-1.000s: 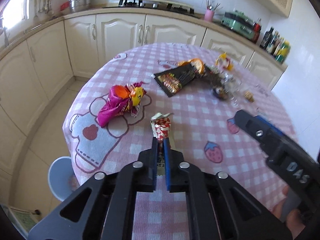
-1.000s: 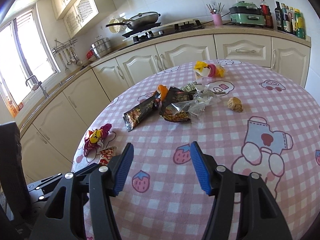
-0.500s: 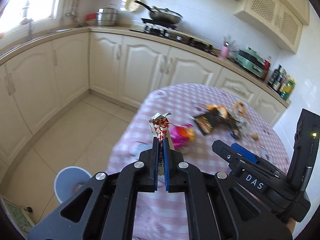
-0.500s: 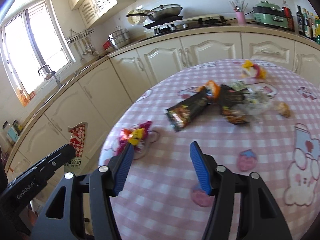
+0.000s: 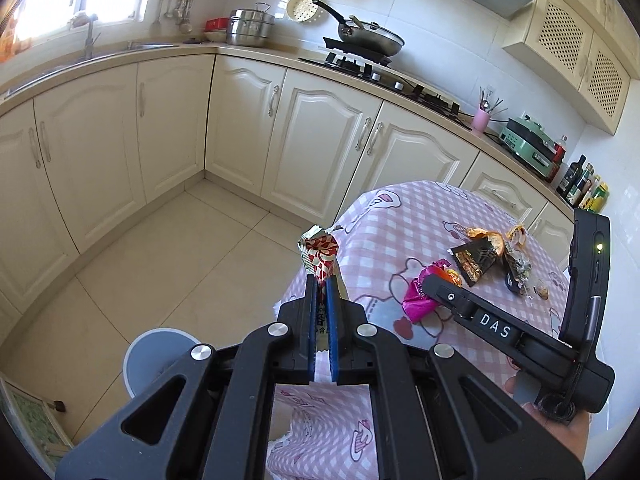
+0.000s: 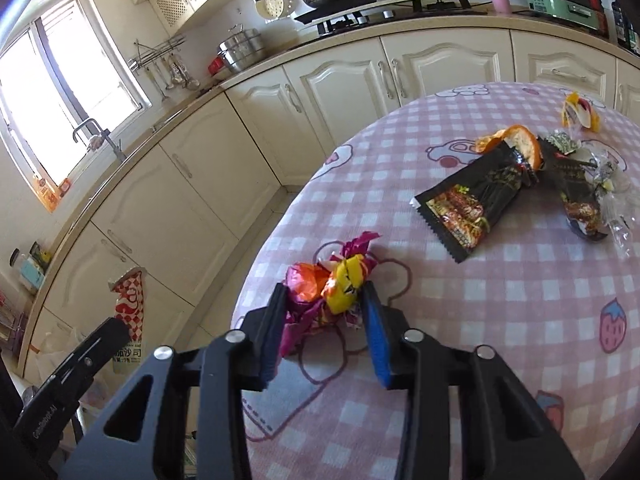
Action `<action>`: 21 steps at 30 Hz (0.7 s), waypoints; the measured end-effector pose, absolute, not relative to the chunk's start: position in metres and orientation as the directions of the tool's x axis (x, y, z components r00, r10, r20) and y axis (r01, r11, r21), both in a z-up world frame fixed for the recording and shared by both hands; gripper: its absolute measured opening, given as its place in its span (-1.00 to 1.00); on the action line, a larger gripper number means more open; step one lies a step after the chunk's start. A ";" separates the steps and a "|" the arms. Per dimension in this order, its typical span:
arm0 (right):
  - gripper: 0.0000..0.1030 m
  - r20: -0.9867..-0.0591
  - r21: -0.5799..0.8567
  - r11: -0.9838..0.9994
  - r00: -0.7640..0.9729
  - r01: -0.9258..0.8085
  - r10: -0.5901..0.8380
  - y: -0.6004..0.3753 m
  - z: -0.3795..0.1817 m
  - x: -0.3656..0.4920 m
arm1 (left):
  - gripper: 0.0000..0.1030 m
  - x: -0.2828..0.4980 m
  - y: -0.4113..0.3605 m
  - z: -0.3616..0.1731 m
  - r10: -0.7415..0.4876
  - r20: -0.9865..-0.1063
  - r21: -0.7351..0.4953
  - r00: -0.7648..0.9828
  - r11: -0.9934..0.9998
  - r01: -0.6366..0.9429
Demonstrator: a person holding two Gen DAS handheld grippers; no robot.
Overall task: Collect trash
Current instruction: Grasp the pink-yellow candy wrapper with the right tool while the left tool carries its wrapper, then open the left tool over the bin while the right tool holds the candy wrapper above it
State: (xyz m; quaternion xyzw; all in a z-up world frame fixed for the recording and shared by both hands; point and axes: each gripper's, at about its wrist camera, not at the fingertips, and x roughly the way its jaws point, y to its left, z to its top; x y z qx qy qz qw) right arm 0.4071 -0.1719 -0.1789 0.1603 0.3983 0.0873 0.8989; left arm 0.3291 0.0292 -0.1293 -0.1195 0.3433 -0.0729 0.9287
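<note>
Left claw [image 5: 322, 280]: clenched on red-white checked wrapper [image 5: 320, 254], now carried off the table [image 5: 400, 216] toward grey bin [image 5: 148, 348]. Right claw [image 6: 324, 308]: closing around magenta-yellow wrapper [image 6: 340, 280] near table edge; next pickup begun.

A home kitchen is shown: cream cabinets [image 5: 320, 136] are run under an L-shaped counter, a pan [image 5: 370, 36] is set on the stove [image 5: 384, 72], a tap [image 5: 86, 24] is seen by the window, and a table [image 6: 500, 280] is covered in pink check.
</note>
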 end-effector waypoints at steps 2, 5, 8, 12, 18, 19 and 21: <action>-0.32 -0.684 0.341 0.939 0.673 -0.048 0.283 -0.166 -0.176 0.407 | -0.93 0.329 0.035 -0.131 -0.222 -0.618 -0.282 0.754 0.958 0.051; -0.32 -0.659 0.308 0.947 0.698 -0.088 0.279 -0.152 -0.168 0.404 | -0.93 0.329 0.044 -0.134 -0.220 -0.617 -0.293 0.756 0.955 0.039; -0.32 -0.648 0.305 0.941 0.694 -0.144 0.316 -0.129 -0.163 0.403 | -0.93 0.328 0.062 -0.140 -0.204 -0.625 -0.302 0.753 0.953 0.008; -0.32 -0.646 0.299 0.926 0.666 -0.229 0.373 -0.091 -0.164 0.403 | -0.93 0.327 0.087 -0.149 -0.172 -0.642 -0.305 0.747 0.952 -0.042; -0.32 -0.676 0.297 0.896 0.590 -0.330 0.442 -0.030 -0.183 0.411 | -0.93 0.322 0.132 -0.168 -0.106 -0.679 -0.302 0.727 0.942 -0.145; -0.32 -0.682 0.295 0.891 0.577 -0.344 0.449 -0.019 -0.187 0.412 | -0.93 0.322 0.139 -0.172 -0.098 -0.686 -0.304 0.721 0.939 -0.161; -0.32 -0.695 0.291 0.883 0.552 -0.369 0.460 0.001 -0.197 0.414 | -0.93 0.322 0.153 -0.181 -0.077 -0.704 -0.303 0.706 0.932 -0.200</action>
